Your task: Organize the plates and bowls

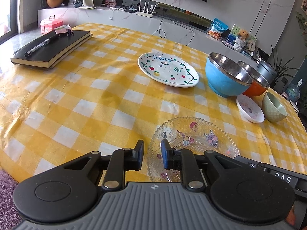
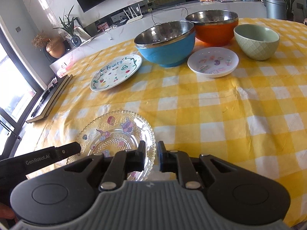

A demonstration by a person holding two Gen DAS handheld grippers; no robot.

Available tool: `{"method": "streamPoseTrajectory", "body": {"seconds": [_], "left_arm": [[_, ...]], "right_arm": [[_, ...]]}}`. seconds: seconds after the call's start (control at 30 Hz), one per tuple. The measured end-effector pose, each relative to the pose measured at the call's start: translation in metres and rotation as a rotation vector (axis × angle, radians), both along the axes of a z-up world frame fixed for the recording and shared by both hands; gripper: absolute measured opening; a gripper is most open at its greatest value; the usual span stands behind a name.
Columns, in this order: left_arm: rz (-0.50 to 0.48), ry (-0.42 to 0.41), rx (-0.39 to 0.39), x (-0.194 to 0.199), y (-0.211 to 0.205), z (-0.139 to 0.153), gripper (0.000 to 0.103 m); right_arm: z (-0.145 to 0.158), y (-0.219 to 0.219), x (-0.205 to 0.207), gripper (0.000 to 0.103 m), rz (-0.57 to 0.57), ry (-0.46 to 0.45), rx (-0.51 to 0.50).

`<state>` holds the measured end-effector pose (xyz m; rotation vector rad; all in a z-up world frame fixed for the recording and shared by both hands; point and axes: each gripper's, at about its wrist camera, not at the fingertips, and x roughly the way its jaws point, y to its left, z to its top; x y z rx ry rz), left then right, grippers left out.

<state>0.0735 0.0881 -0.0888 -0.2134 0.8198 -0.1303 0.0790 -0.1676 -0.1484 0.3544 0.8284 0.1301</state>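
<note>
**Daylit fisheye views, sharp at centre, bent at the edges**

Both views are bright. Daylight enters through the window [image 2: 11, 88] on the left, which is overexposed to white. The checked tablecloth [image 1: 96, 99] shows only soft, faint shadows. Glare streaks the steel inside the blue bowl [image 2: 167, 44]. Straight lines bow toward the borders, and the corners darken.

I see the glass plate [image 2: 117, 138] lower left, Fruity plate [image 2: 116, 72] above; blue bowl [image 2: 166, 44], orange bowl [image 2: 214, 28], green bowl [image 2: 256, 41], small saucer [image 2: 213, 62] upper right.
</note>
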Motion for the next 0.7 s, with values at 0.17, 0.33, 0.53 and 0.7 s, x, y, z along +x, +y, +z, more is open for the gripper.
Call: {"method": "streamPoseTrajectory", "body": {"seconds": [0.17, 0.33, 0.53, 0.7], "left_arm": [[-0.002, -0.01, 0.019, -0.002, 0.0, 0.01, 0.033], [-0.018, 0.048, 0.043, 0.001, -0.002, 0.022, 0.034], [-0.033, 0.042, 0.095, 0.002, -0.001, 0.039, 0.035], [-0.026, 0.033, 0.119, 0.012, 0.002, 0.05, 0.036]], "right_arm": [[0.01, 0.003, -0.004, 0.033, 0.002, -0.032, -0.031], [0.024, 0.005, -0.009, 0.048, 0.004, -0.067, -0.076], [0.044, 0.006, -0.012, 0.073, -0.05, -0.119, -0.183], [0.054, -0.002, 0.0, 0.073, -0.075, -0.091, -0.154]]}}
